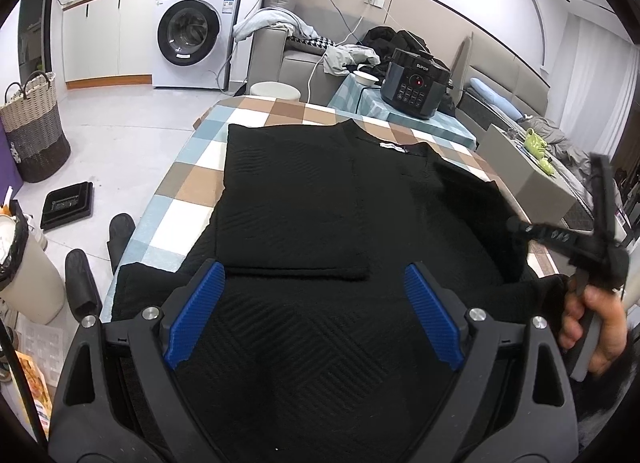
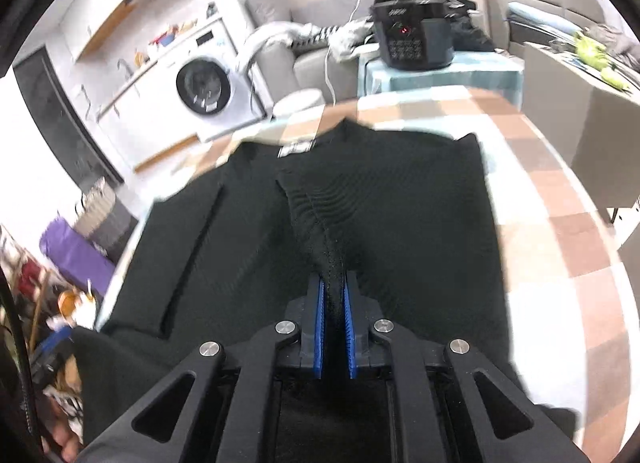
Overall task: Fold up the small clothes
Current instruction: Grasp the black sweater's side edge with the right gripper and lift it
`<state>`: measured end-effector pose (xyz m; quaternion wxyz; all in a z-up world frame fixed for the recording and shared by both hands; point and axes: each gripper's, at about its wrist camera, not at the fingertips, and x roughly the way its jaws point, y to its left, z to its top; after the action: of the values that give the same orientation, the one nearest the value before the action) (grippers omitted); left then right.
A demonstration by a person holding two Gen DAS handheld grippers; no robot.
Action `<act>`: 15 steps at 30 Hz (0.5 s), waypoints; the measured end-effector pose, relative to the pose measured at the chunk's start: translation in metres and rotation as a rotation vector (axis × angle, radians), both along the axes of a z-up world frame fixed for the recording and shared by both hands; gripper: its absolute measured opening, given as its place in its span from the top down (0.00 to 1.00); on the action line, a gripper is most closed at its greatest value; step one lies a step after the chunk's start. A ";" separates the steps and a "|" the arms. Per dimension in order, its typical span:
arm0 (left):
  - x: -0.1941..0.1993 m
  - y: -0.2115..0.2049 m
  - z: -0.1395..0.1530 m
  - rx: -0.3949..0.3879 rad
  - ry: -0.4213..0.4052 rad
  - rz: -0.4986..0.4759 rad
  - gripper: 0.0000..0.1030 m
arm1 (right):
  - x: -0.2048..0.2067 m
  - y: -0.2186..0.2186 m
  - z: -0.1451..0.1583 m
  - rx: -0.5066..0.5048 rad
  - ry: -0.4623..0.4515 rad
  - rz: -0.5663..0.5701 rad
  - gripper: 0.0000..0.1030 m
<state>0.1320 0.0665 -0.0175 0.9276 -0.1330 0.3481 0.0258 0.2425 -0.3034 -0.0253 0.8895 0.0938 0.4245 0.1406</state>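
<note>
Black knitted top [image 1: 304, 199] lay flat on the checked cloth [image 1: 188, 179] of the table, white label [image 1: 393, 147] at the far end. One side already folded in over the middle — plain in the left wrist view. Seen only in the right wrist view: right gripper [image 2: 334, 305] clenched tight on a raised ridge of the top [image 2: 320, 223], blue pads [image 2: 319, 327] pressing the fabric from both sides. Seen only in the left wrist view: left gripper [image 1: 316, 315] gaping wide above the near part of the top, nothing between its blue pads [image 1: 192, 315]; a hand [image 1: 592, 327] at the right edge gripped a handle. Further out — a woven basket [image 1: 34, 127] on the floor, its inside hidden. A black cooker [image 1: 414, 89] sat on a small table behind. Washing machine [image 1: 192, 31] by the wall, door closed.
</note>
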 end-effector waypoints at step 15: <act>0.023 -0.019 0.001 0.039 0.024 -0.012 0.12 | 0.018 -0.180 0.016 -0.012 -0.013 -0.490 0.92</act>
<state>0.1548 0.0473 -0.0162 0.9259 -0.1127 0.3595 0.0285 0.2605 -0.4831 -0.0091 0.9002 0.1878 0.3844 -0.0812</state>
